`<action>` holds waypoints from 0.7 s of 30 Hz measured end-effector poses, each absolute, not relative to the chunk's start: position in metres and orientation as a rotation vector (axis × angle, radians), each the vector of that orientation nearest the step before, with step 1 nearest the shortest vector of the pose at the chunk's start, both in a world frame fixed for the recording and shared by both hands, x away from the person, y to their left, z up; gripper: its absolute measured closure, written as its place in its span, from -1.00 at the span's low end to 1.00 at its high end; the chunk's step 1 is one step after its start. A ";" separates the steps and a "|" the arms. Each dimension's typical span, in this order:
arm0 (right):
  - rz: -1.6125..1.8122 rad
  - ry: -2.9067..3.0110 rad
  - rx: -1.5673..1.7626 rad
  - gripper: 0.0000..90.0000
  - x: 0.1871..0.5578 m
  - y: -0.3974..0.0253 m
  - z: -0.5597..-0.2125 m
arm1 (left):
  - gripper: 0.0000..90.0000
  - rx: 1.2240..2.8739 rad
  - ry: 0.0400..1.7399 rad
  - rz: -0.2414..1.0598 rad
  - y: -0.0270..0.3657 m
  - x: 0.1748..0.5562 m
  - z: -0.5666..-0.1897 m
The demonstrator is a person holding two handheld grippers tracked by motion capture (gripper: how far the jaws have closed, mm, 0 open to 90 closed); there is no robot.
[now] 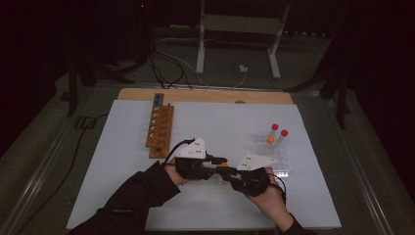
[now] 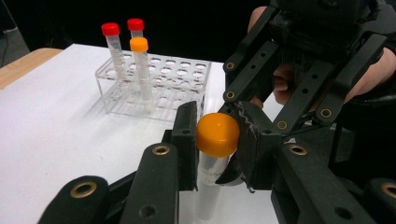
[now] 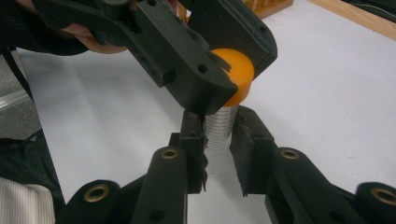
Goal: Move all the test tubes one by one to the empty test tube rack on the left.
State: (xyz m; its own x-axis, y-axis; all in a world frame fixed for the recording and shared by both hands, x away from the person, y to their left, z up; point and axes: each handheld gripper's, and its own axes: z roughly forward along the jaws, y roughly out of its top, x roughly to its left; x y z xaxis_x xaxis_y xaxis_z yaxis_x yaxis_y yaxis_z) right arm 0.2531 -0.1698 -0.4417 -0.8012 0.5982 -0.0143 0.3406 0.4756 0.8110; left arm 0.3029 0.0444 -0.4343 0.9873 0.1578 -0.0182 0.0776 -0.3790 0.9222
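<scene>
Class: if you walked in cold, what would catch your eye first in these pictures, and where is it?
First, the orange-capped tube near the table's front: the left hand-held gripper clamps its cap, the right hand-held gripper its body. Next, the clear rack at right holding three capped tubes, and the wooden rack at left.

text: none legible | tube [image 2: 211,173] graduation marks: too blurry

The tube [image 2: 208,186] was clear with fine printed graduation lines, its cap [image 2: 217,134] orange. Both pairs of tongs [image 2: 217,140] [image 3: 218,140] were matt black (brass-coloured rivets). The rack [image 2: 173,81] was transparent, holding two red-capped tubes [image 2: 111,44] and one orange-capped. The worktop [image 1: 220,127] was white, edged in pale wood.
</scene>
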 end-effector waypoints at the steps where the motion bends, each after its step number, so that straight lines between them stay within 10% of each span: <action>1: 1.244 2.430 0.802 0.66 0.253 -0.170 -0.442 | 0.59 1.962 0.165 0.086 0.045 0.303 -0.434; 21: 1.358 2.277 0.853 -0.16 0.251 -0.186 -0.433 | 0.60 1.946 0.216 0.186 0.070 0.315 -0.410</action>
State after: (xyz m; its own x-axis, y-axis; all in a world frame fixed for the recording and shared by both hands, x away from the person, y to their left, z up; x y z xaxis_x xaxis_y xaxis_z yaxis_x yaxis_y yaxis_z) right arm 0.2505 -0.1864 -0.4327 -0.7557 0.6549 0.0039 0.3147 0.3579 0.8791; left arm 0.3151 0.0703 -0.4103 0.9709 0.2377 0.0284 0.0631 -0.3688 0.9274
